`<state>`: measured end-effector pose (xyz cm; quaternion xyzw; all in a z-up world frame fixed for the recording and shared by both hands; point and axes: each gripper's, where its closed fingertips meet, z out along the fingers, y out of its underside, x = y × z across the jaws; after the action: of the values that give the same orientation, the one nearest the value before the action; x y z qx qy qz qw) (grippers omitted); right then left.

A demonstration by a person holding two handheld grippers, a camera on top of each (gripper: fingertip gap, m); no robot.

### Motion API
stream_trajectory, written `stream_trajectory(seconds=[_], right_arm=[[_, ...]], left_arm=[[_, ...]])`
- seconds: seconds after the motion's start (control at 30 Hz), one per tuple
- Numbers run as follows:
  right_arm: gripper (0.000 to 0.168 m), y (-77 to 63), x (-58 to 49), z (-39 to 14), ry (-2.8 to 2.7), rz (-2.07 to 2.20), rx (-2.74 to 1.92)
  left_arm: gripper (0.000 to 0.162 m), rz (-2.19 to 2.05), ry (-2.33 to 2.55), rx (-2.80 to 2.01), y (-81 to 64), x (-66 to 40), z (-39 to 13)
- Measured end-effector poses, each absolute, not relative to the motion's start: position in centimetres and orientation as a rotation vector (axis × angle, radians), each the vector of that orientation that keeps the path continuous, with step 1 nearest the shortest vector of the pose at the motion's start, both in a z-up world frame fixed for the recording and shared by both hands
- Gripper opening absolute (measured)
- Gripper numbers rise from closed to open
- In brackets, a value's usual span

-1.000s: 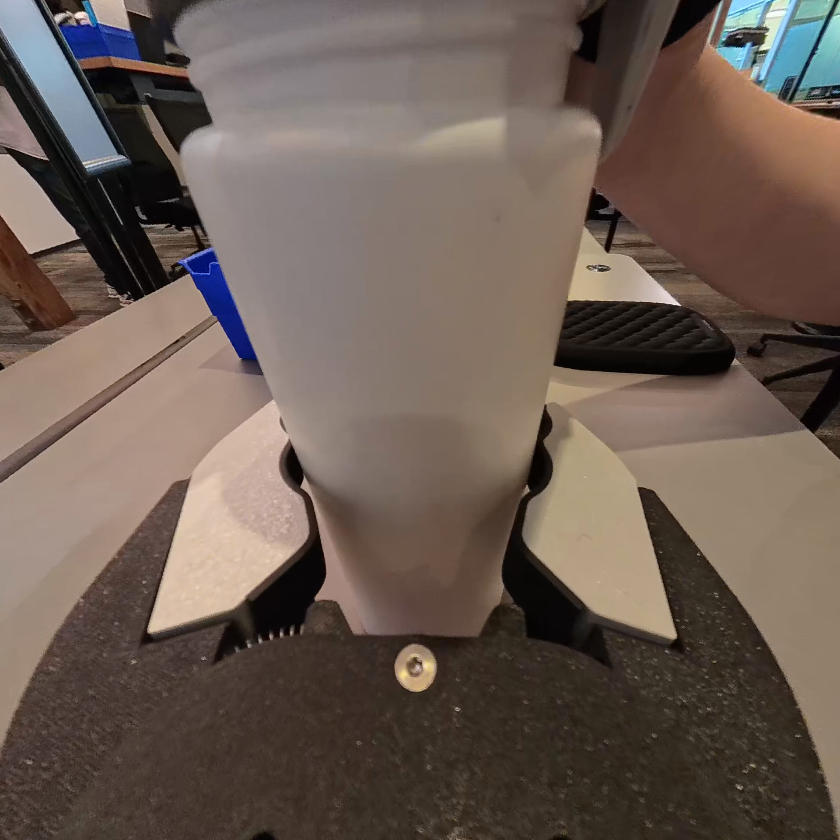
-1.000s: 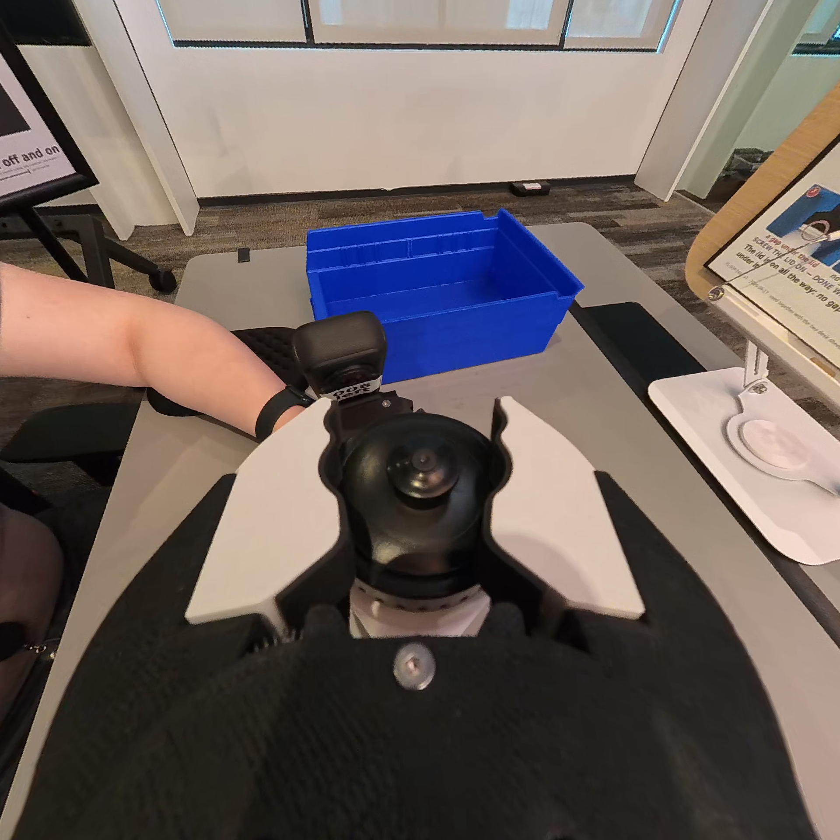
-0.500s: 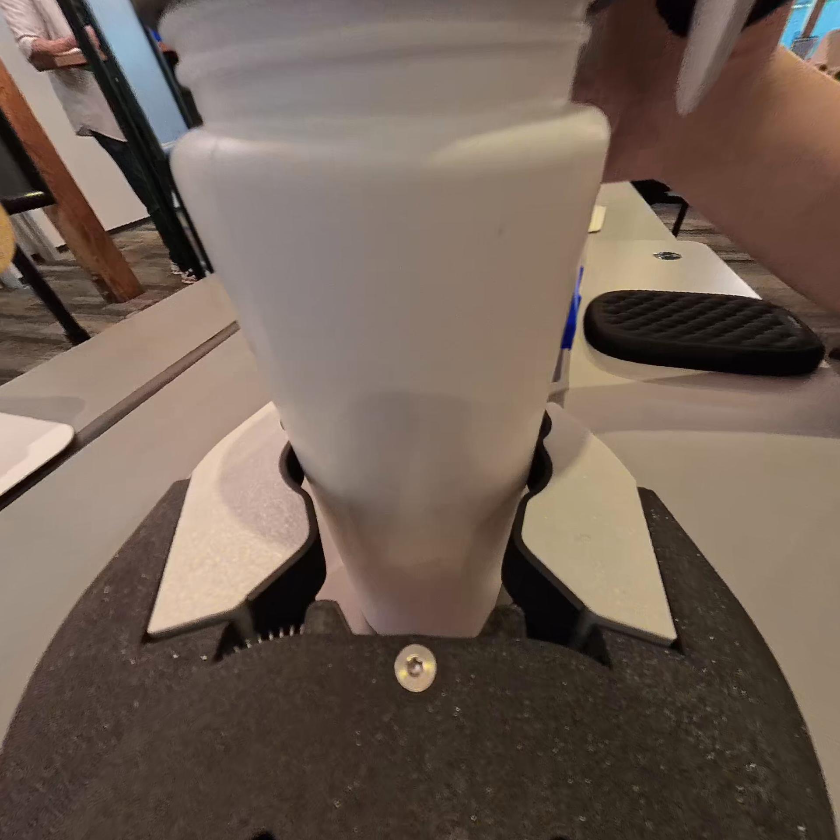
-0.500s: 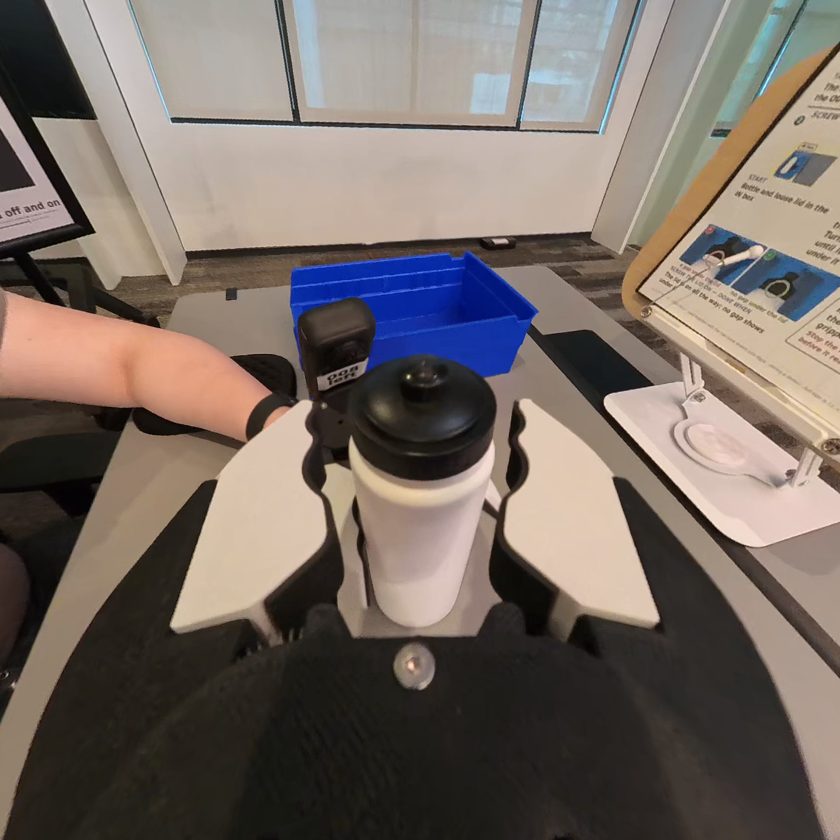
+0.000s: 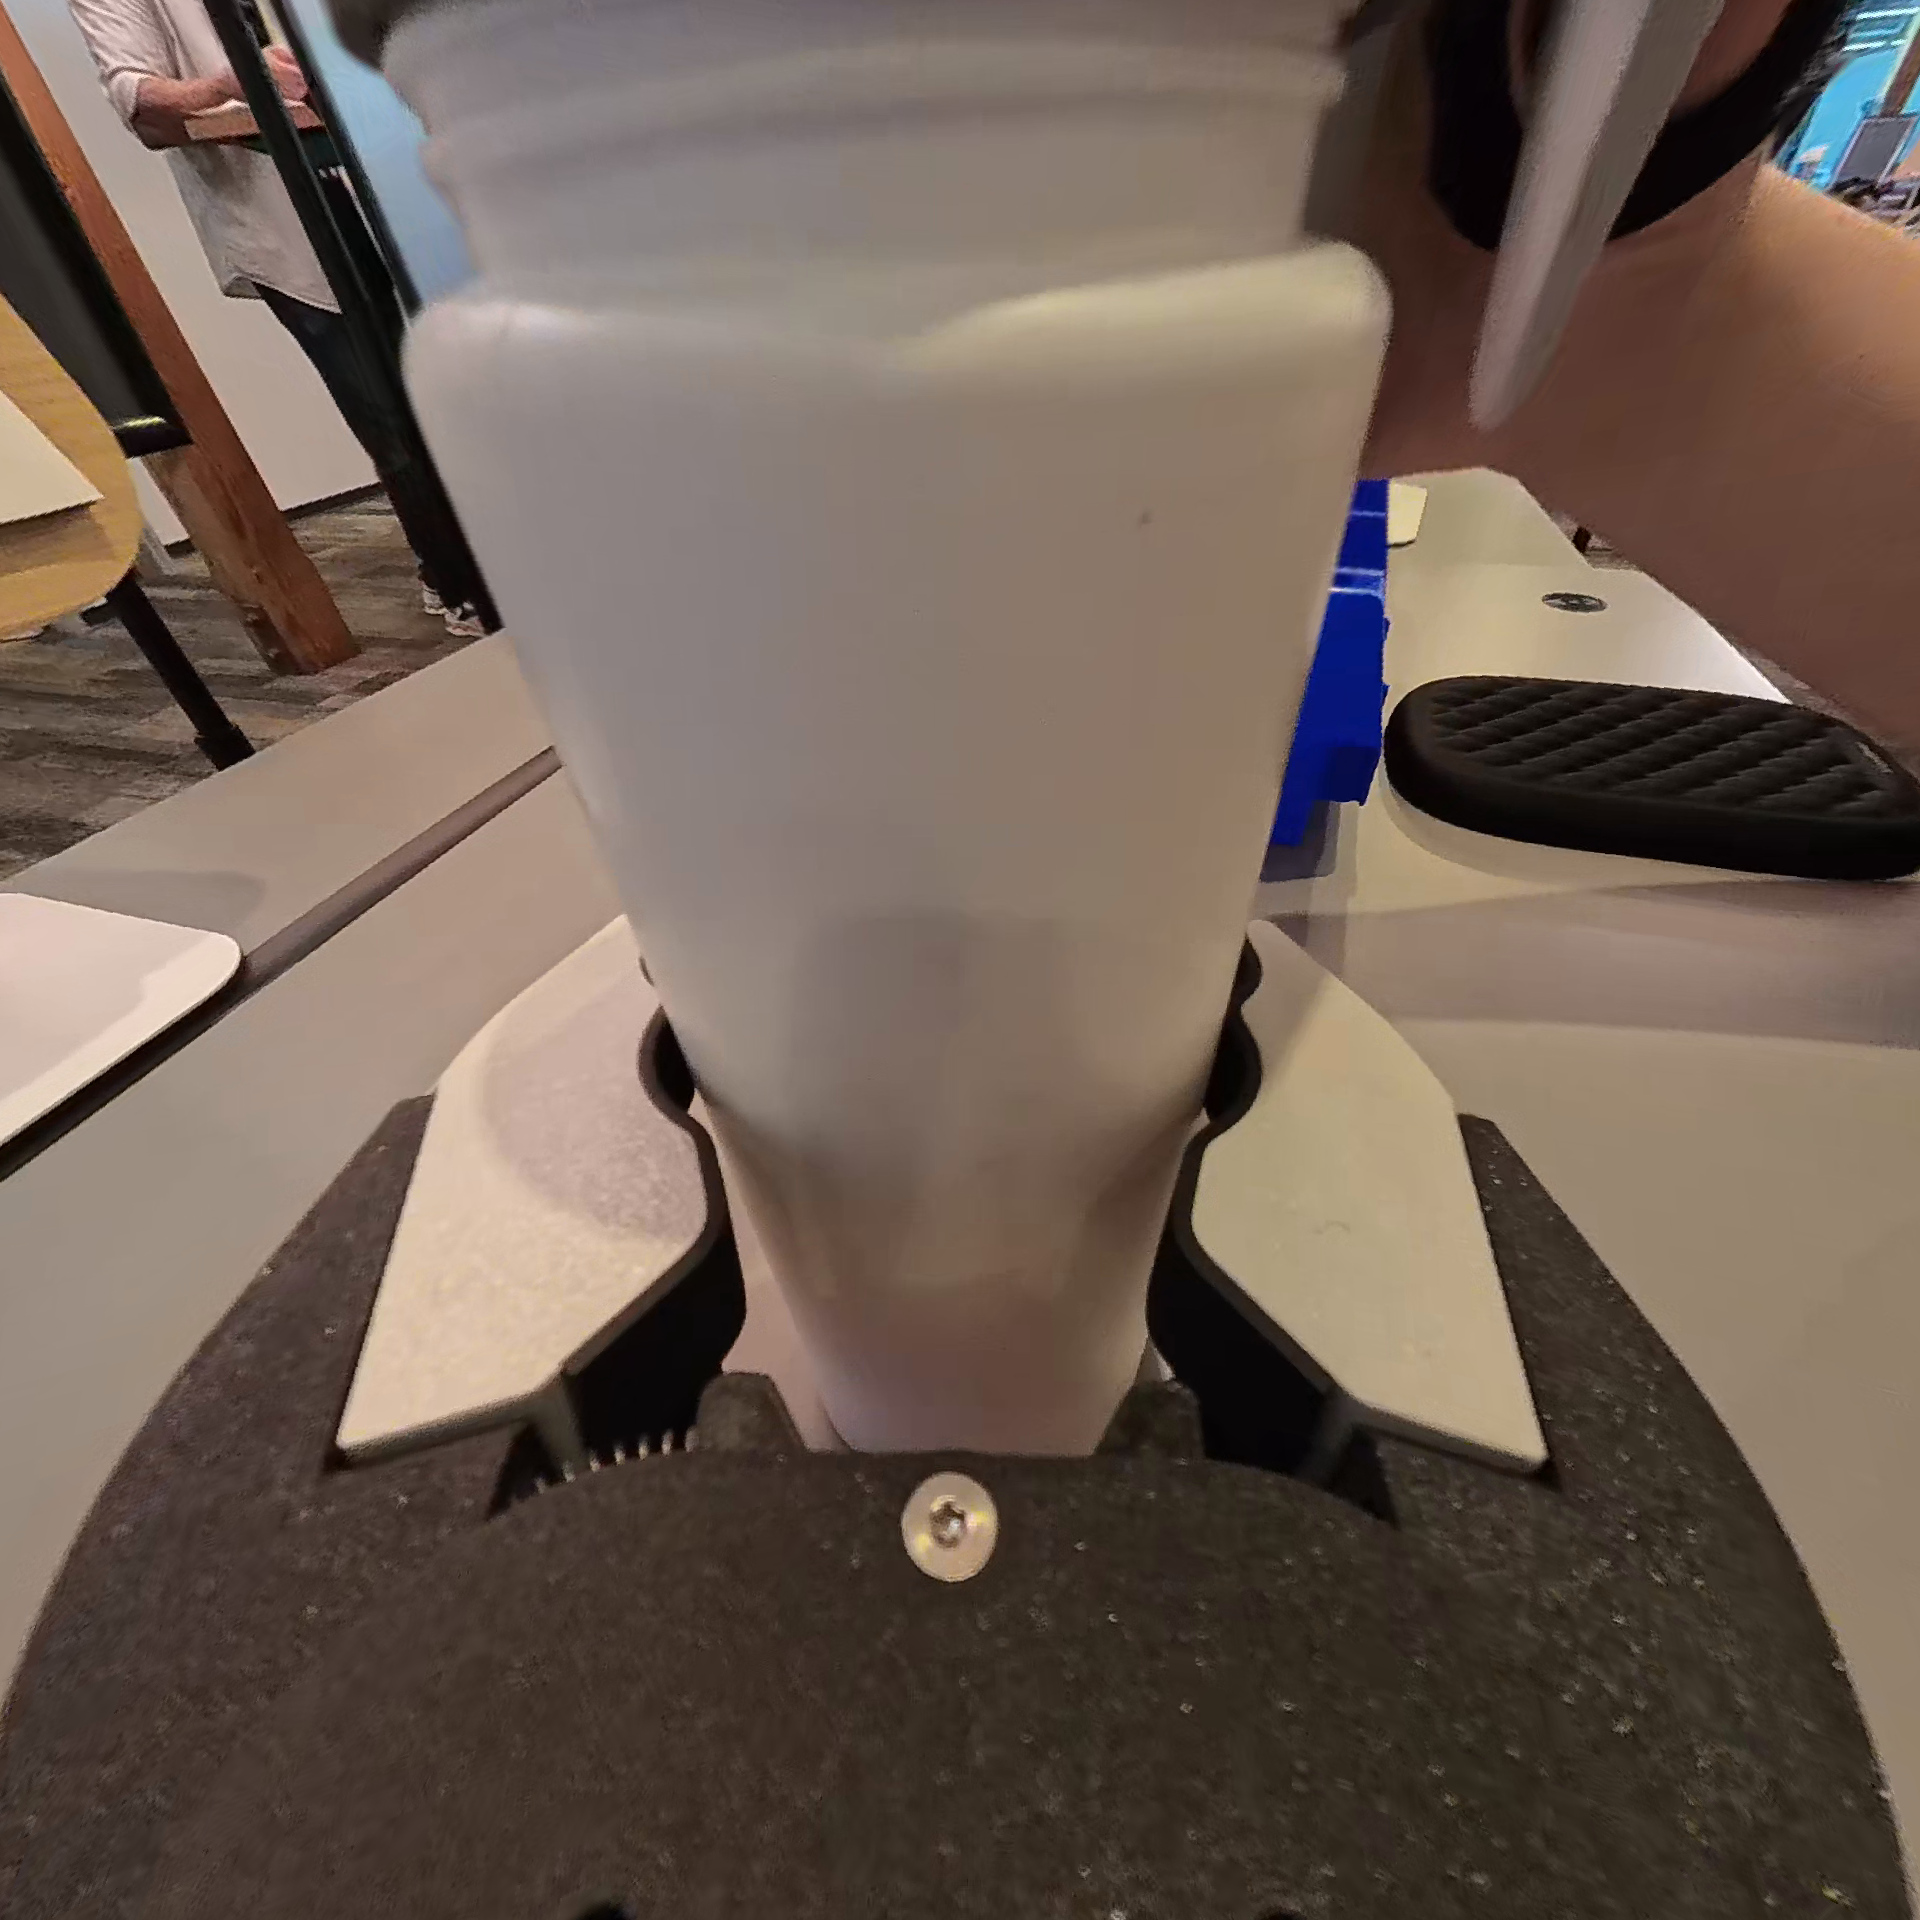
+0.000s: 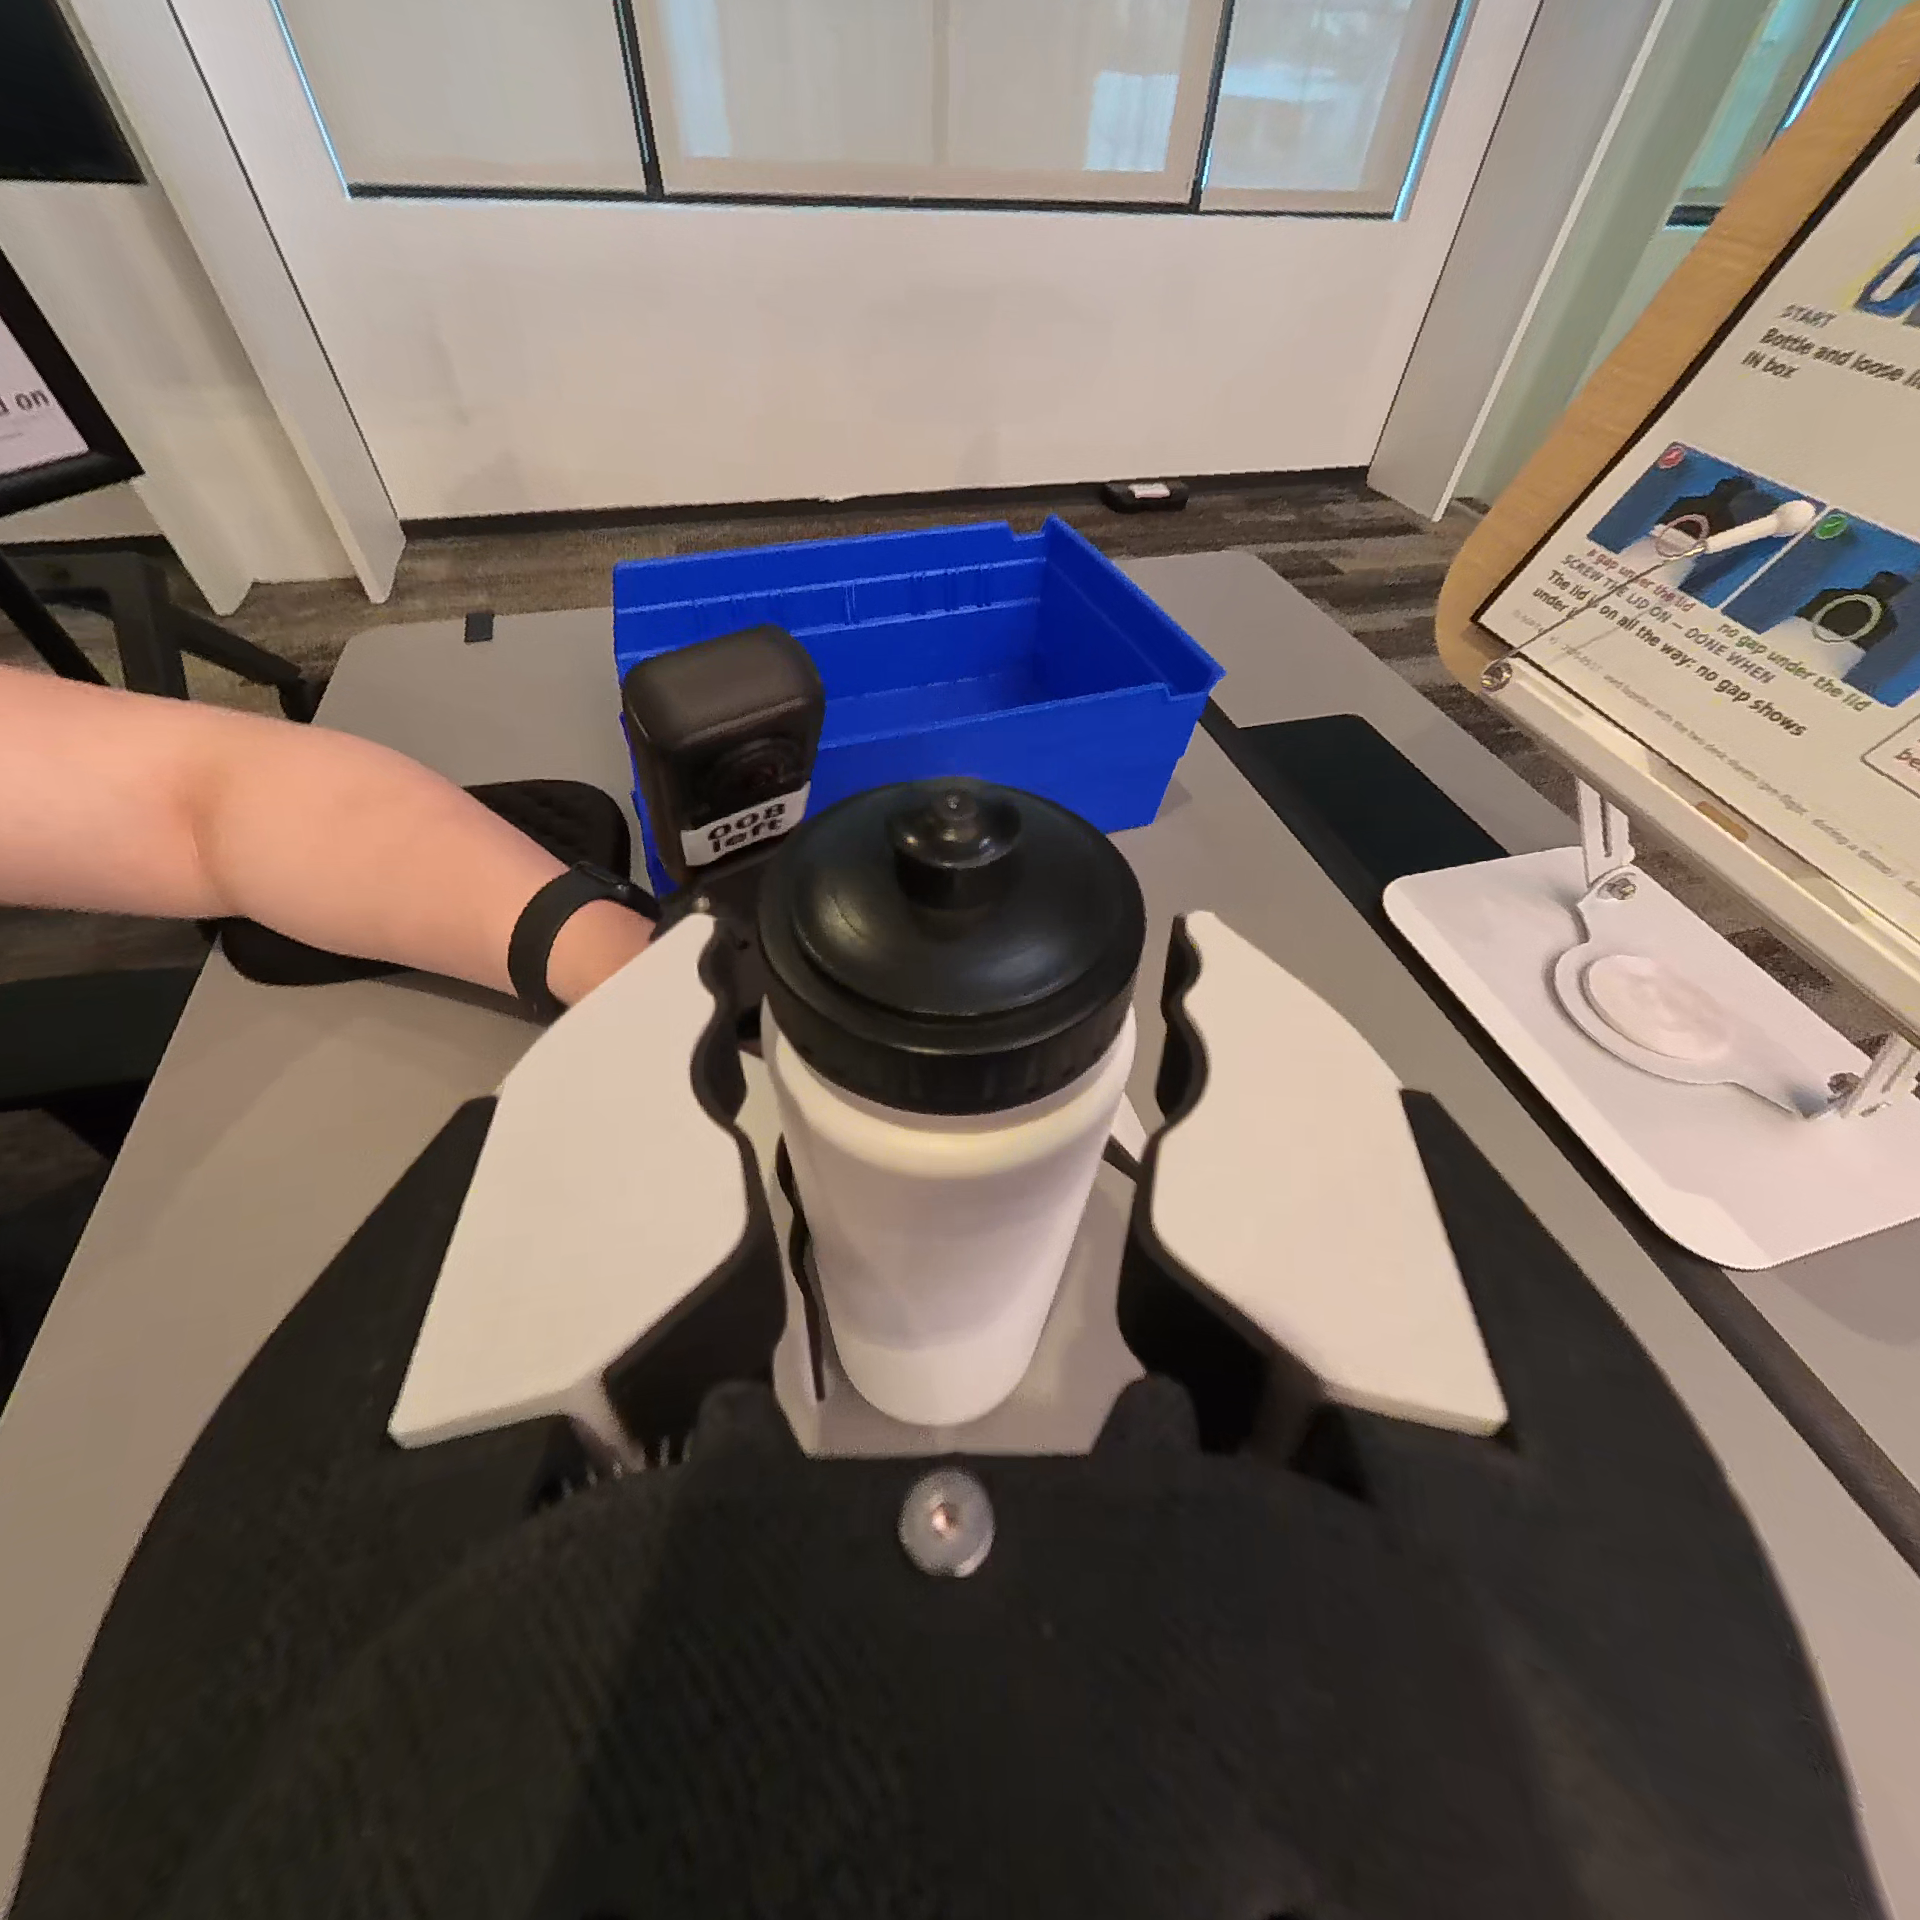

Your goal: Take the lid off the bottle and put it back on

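Left gripper [image 5: 940, 1164] jaws are clamped on the lower body of the white bottle [image 5: 904, 727], holding it upright above the grey desk [image 5: 1662, 1143]. In the right wrist view the black lid [image 6: 948, 935] sits on the bottle neck, no obvious gap under its skirt from this angle, though the far side is hidden. Right gripper [image 6: 945, 1049] jaws stand apart either side of the lid, clear air on both sides, gripping nothing. Judgement: the lid looks seated, so this is either release after tightening or a regrip for one more twist. To do it well: keep the left clamp firm and the bottle vertical, bring the right jaws square onto the lid's ribbed skirt rather than the spout [image 6: 943, 836], close fully before turning, twist about the bottle axis so the threads don't cross, then check the seam all round. Blue bin [image 6: 914, 665] sits behind, instruction board on a white stand [image 6: 1662, 1091] to the right. Versus one second ago: then the right jaws were closed on the lid, camera looking down on its top; half a second ago they had already opened and pulled back. Now the view is a little higher and further off, and in the left view the scene behind the bottle has swung.
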<state>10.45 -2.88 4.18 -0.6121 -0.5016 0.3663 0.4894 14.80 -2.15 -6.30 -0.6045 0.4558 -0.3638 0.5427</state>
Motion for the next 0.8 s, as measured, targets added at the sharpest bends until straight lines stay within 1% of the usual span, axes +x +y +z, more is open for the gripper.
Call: stream_trajectory(seconds=[0.27, 0.47, 0.63, 0.8], right_arm=[[0.079, -3.27, 10.76, 4.82, -1.376, 0.944, -1.488], [0.078, -2.89, 10.29, 4.69, -1.315, 0.997, -1.628], [0.078, -2.86, 10.16, 5.02, -1.155, 0.905, -1.687], [0.078, -2.28, 10.32, 4.28, -1.11, 0.72, -1.769]], left_arm=[[0.098, -0.898, 1.104, -1.415, -2.36, 15.08, -6.28], [0.098, -0.88, 1.101, -1.418, -2.37, 15.09, -6.3], [0.099, -0.828, 1.063, -1.447, -1.94, 14.92, -6.35], [0.099, -0.806, 1.033, -1.461, -1.48, 14.81, -6.33]])
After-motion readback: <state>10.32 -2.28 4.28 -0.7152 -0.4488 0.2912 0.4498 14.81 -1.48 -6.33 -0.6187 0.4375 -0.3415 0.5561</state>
